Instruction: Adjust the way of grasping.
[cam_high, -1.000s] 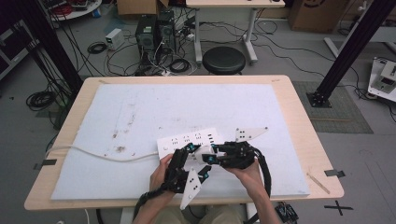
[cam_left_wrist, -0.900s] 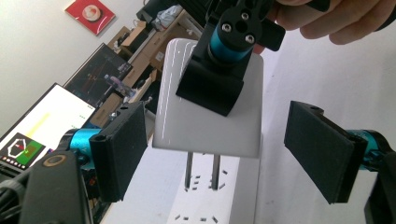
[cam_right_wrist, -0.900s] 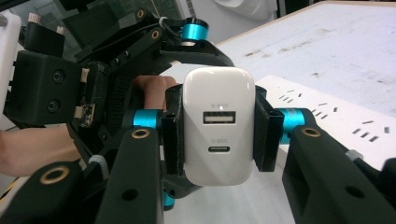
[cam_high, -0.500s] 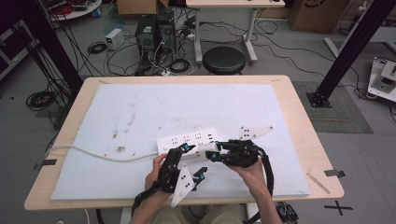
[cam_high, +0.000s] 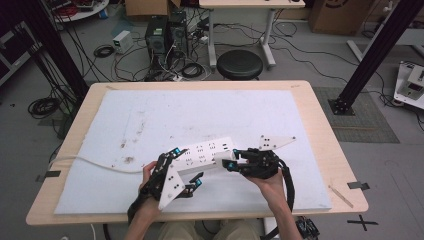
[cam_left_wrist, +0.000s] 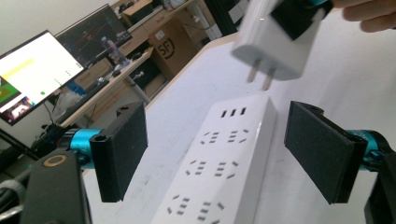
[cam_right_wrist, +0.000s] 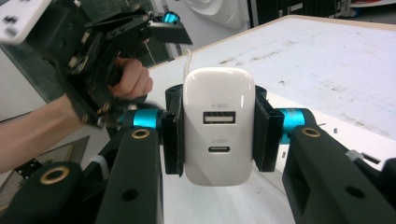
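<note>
Right hand-held gripper: jaws clamped on the flat sides of the white USB charger, prongs pointing down above the far end of the power strip, not yet touching it.

Left hand-held gripper: jaws wide apart, straddling the strip without contact. Over the last second I pulled it back toward 6 o'clock and tilted it, so the strip now lies unheld on the worktop, cord trailing toward 9 o'clock.

Judgement: plugging in comes next; an unbraced strip may slide when I press down.
</note>
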